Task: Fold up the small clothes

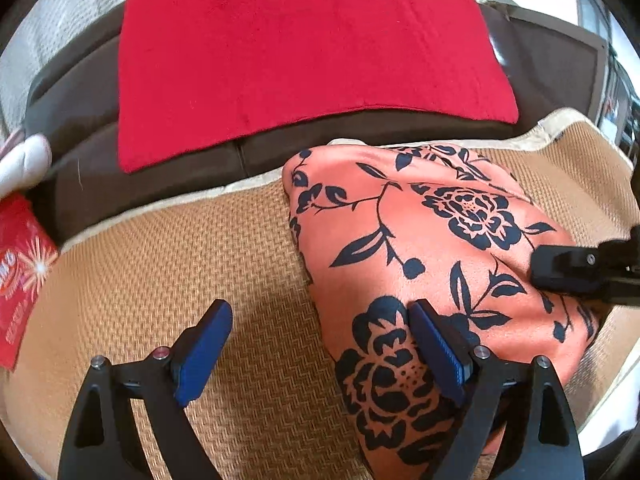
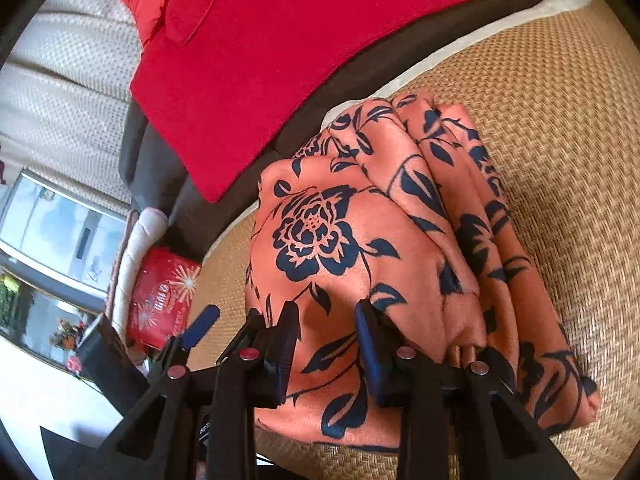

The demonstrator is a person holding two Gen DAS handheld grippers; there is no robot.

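A folded orange garment with dark blue flowers (image 1: pixel 420 240) (image 2: pixel 360 240) lies on a woven straw mat (image 1: pixel 180 280) (image 2: pixel 540 120). My left gripper (image 1: pixel 320 348) hangs open and wide over the garment's left edge. One of its fingers (image 1: pixel 440 352) is above the cloth and the other is above the bare mat. My right gripper (image 2: pixel 330 340) sits low over the garment's near right part, also seen from the side in the left wrist view (image 1: pixel 560 270). Its jaws stand a narrow way apart, with flat cloth showing between the pads and no fold pinched.
A red cloth (image 1: pixel 300 60) (image 2: pixel 300 40) is spread on the brown cushion (image 1: pixel 120 184) behind the mat. A red printed packet (image 1: pixel 20 272) (image 2: pixel 164 296) lies at the mat's left end. Bare mat lies left of and in front of the garment.
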